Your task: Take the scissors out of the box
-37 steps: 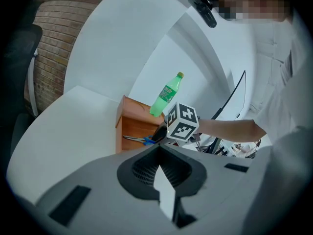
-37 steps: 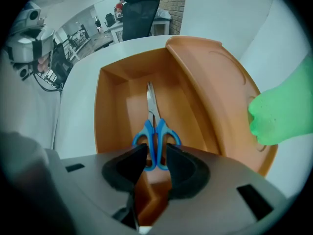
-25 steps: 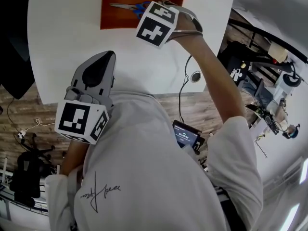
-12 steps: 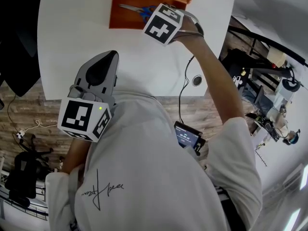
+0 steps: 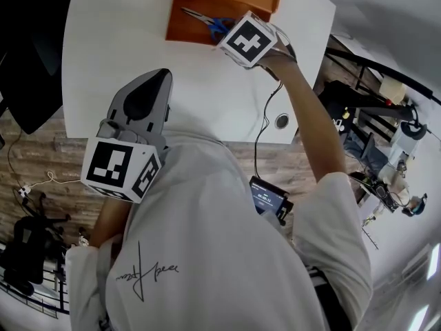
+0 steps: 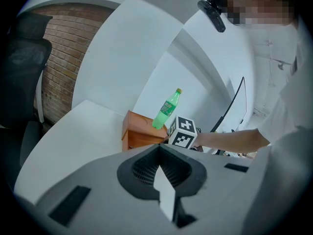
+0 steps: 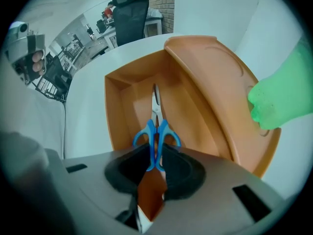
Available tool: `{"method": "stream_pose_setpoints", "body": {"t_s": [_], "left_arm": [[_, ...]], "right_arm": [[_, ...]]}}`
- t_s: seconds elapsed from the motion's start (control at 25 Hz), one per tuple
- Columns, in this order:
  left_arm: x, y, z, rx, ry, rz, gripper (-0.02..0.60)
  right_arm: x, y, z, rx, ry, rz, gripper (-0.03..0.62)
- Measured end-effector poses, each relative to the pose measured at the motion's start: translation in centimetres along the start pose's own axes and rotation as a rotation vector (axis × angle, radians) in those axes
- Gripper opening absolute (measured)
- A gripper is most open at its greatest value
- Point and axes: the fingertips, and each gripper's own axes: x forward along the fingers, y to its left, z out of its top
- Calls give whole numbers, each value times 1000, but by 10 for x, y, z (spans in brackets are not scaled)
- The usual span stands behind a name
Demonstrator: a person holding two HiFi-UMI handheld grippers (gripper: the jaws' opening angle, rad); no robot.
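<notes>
While flat, blue-looped scissors (image 7: pixel 156 124) in box (image 7: pixel 113 111)

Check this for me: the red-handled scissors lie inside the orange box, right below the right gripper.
Not quite. The scissors have blue handles, not red, as the right gripper view shows. The rest holds: they lie inside the orange box, right below the right gripper.
</notes>
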Motion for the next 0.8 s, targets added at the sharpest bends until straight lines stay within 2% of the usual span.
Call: {"method": "stream_pose_setpoints", "body": {"t_s": [0.48,0.8], "left_arm": [[-3,-14,2,23,-10,-21,3],[-4,-20,0,51,-8,-26,3]], "right_arm": [[-25,-6,2,75,-125,-3,89],[-32,-1,-1,82,-163,-6,89]]}}
